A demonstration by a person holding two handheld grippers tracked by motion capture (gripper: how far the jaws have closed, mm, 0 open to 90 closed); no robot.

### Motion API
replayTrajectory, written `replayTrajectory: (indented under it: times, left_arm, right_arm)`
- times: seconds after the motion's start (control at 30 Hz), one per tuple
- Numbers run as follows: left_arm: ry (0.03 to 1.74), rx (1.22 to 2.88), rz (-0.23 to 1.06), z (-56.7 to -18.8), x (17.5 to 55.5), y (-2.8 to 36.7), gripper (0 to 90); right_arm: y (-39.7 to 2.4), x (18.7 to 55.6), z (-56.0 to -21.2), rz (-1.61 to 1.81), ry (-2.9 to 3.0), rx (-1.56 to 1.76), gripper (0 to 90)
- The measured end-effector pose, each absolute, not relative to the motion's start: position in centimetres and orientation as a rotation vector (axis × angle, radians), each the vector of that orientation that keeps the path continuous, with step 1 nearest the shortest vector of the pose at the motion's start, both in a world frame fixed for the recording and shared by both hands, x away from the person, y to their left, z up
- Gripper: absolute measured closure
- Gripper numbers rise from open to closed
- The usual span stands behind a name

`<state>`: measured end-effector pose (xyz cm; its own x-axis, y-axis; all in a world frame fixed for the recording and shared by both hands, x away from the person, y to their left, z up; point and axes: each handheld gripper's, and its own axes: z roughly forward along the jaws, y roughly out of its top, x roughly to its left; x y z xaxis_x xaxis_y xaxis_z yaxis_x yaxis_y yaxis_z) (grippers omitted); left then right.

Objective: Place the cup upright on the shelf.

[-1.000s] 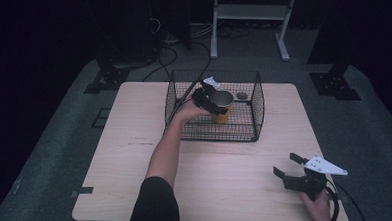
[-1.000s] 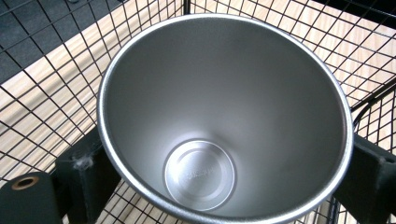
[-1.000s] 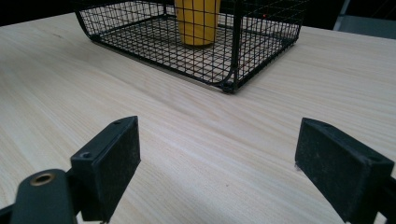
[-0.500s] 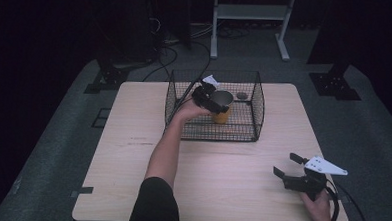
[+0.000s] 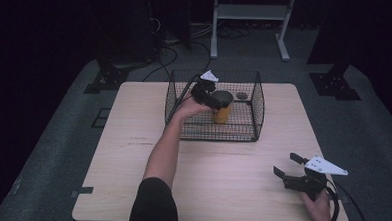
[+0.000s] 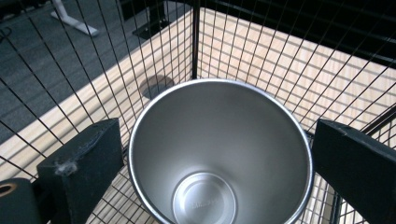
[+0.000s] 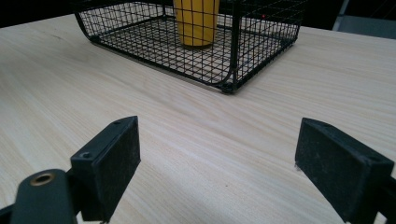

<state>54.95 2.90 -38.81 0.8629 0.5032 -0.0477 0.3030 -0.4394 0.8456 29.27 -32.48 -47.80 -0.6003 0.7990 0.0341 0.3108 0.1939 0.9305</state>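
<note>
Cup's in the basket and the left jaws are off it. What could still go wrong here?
1. The left gripper, its jaws just opened, flanks the cup closely; a sideways pull-out could clip the rim and tip it.
2. The wire basket walls crowd that gripper; lifting out at an angle may snag the mesh and drag the basket.

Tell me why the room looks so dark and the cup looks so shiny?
High view: only the table is lit, the floor and stands behind fade to black. Left gripper view: the steel cup gleams softly inside, sharp and close, and the basket wires cast striped shadows on the wood. Right gripper view: the near tongs look slightly soft.
</note>
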Motion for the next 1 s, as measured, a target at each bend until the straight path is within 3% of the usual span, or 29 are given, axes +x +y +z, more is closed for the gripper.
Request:
replayTrajectory:
  times: [1.0]
  left_arm:
    - [0.502, 1.957, 0.362, -35.2, 50.1, 5.9, 2.4]
  right_arm:
    - [-32.5, 29.2, -47.8, 1.396, 2.012, 1.037, 13.1]
